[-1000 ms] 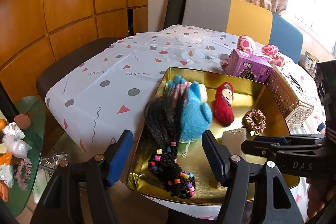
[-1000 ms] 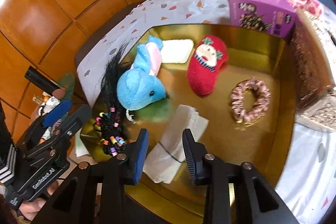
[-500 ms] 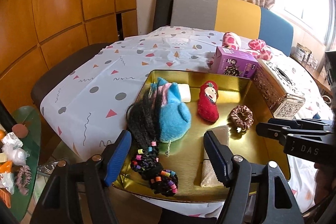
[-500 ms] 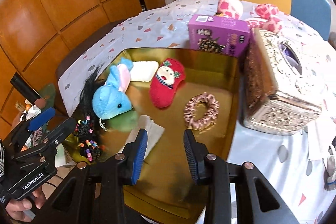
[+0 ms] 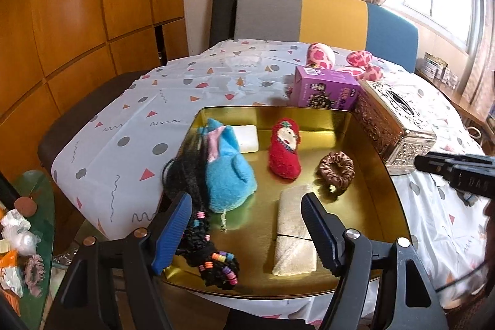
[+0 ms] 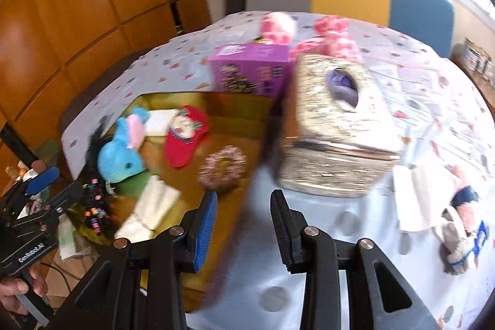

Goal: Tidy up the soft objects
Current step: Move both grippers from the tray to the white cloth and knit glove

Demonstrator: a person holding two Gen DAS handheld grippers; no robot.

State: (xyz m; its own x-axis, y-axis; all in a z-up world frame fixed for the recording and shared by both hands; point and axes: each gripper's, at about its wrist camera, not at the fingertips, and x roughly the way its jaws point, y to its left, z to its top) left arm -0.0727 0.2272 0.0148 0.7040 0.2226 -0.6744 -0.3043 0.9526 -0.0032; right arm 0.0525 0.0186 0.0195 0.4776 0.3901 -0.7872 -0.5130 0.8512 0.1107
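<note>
Both grippers have pulled back from the gold tray (image 5: 380, 200) since the earlier frames; the right view now swings toward the silver box (image 6: 337, 144).

Left gripper (image 5: 246, 226) gapes wide, right gripper (image 6: 243, 226) narrower, both empty. Six soft things lie inside the tray: one blue plush (image 5: 229, 175), red sock (image 5: 284, 150), scrunchie (image 5: 336, 169), folded cloth (image 5: 294, 237), braid (image 5: 201, 225), white pad (image 5: 247, 138).

Our two black handheld grippers

Our left gripper (image 5: 247, 225) and right gripper (image 6: 244, 225) share blue ribbed pads, round metal screws, white lettering
</note>
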